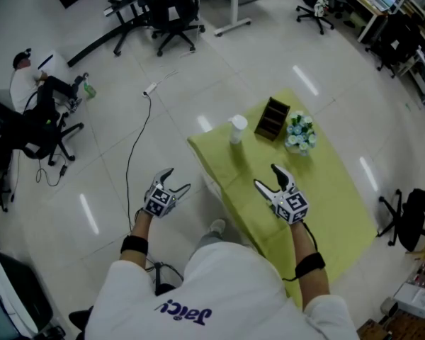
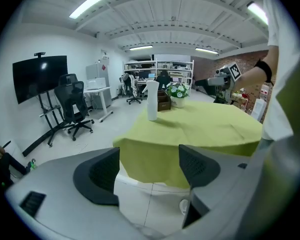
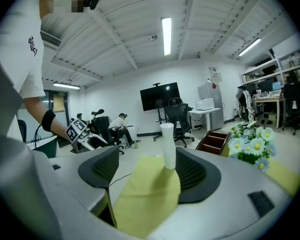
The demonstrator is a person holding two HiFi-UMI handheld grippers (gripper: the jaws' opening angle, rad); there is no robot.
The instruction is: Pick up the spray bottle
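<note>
A slim white spray bottle (image 1: 236,128) is stood upright on the table's (image 1: 319,190) smooth yellow-green cloth, at 11 o'clock from the right gripper (image 1: 264,174). A dark slatted box (image 1: 273,117) is seen at its 3 o'clock. The ribbed black jaws of the right gripper and the left gripper (image 1: 180,178) are spread, nothing grasped.

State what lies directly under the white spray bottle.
The spray bottle stands on a yellow-green cloth. The cloth hides the tabletop; only a white base shows below its hem.
</note>
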